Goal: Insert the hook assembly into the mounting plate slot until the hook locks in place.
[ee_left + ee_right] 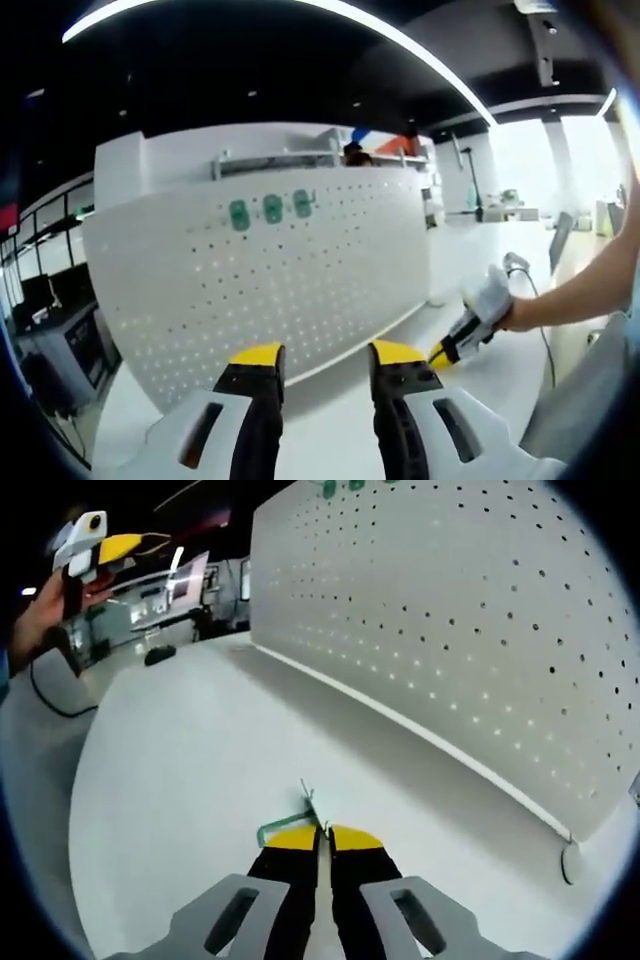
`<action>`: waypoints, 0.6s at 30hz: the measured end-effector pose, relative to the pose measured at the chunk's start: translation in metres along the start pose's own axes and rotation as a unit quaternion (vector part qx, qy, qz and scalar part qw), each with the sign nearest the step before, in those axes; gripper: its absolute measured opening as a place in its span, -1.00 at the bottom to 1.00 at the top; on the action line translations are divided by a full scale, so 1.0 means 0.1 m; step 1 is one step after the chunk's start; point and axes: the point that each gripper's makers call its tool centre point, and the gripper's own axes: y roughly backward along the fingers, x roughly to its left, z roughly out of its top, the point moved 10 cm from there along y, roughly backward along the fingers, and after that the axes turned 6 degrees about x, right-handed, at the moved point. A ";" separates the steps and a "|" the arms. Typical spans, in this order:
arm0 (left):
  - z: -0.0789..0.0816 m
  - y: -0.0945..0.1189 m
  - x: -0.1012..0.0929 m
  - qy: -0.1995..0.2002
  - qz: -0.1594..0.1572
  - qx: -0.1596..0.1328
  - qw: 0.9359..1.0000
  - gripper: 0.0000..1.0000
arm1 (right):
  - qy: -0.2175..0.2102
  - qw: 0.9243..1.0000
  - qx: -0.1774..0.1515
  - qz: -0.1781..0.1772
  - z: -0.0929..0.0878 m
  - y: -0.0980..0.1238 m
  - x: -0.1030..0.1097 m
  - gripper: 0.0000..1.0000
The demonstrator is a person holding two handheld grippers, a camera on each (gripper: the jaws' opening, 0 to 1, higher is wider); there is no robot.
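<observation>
In the left gripper view the left gripper (327, 362) is held up off the white table (340, 430), its yellow-tipped jaws spread with a clear gap and nothing between them; beyond them a white pegboard (270, 280) stands upright along the table's far side, and three green mounting plates (271, 209) sit in a row near its top edge; to the right, the right gripper (440, 355) reaches down toward the table, held by a person's hand (520, 315).

In the right gripper view the right gripper (322, 832) is low over the table (180, 780), jaws pressed together on a green wire hook (290, 820) that lies at the jaw tips on the table's near part, well apart from the pegboard (450, 620); whether the hook is lifted or touching the table cannot be told; the left gripper (95, 545) shows at the upper left, held in a hand (45, 605).
</observation>
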 end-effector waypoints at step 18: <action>-0.02 0.00 -0.02 0.000 -0.002 0.004 1.000 -0.34 | 0.012 1.000 -0.003 0.006 0.04 0.03 0.01 -0.98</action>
